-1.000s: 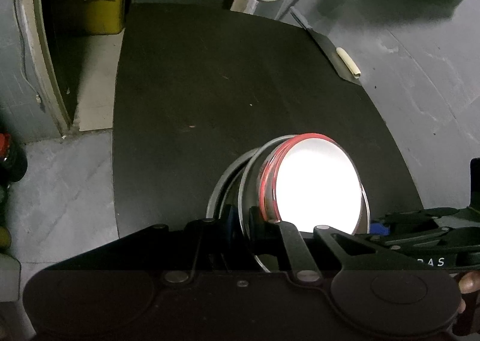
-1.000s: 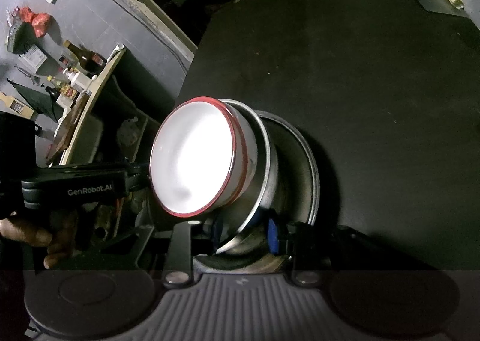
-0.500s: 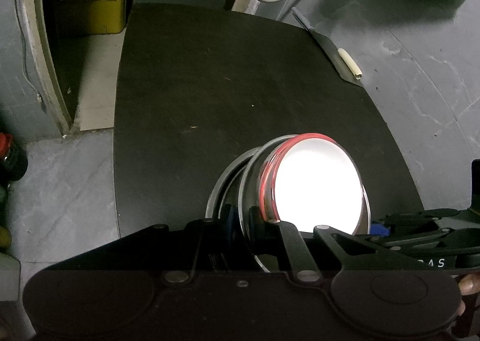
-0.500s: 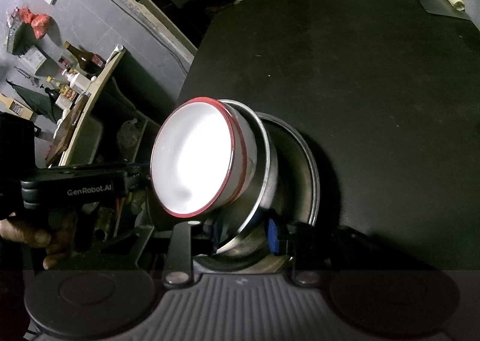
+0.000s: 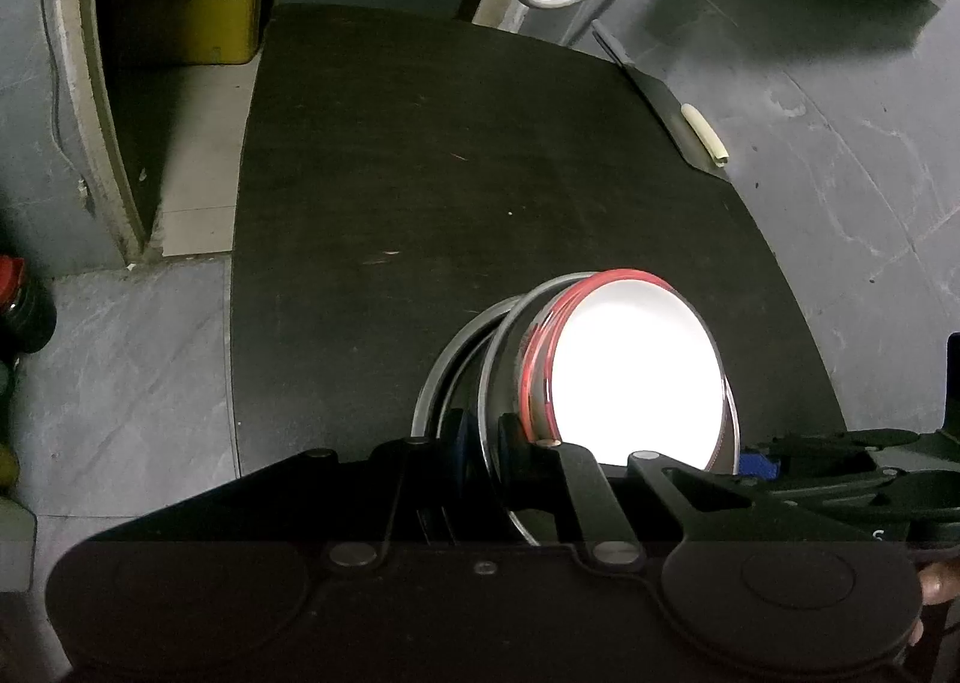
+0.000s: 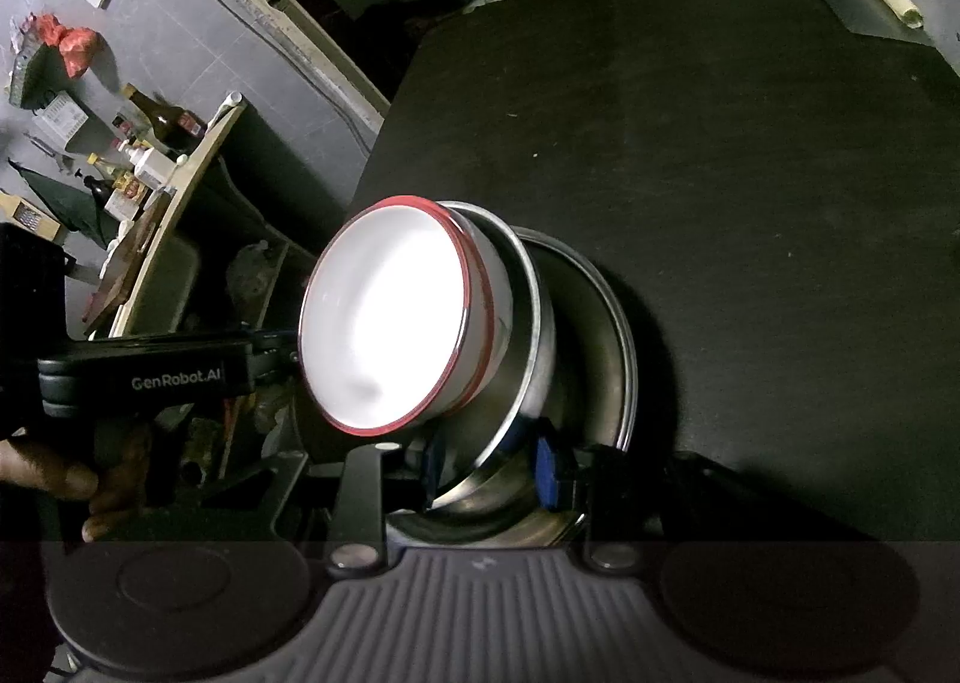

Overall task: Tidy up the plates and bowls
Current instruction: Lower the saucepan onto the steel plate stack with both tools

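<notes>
We hold a nested stack at the near edge of the black table (image 5: 420, 173): a white bowl with a red rim (image 6: 384, 317) sits inside a steel bowl (image 6: 528, 323), which sits inside a wider steel plate (image 6: 612, 335). The left gripper (image 5: 480, 443) has its jaws pinched on the steel bowl's rim from one side. The right gripper (image 6: 495, 461) pinches the same rim on the opposite side, its blue pads on either face of the metal. We judge the stacking itself largely done, since all three pieces we can see are nested together. What seems left is to settle the stack flat or carry it to its place; we cannot tell whether it rests fully on the table or is tilted up in our grip.
</notes>
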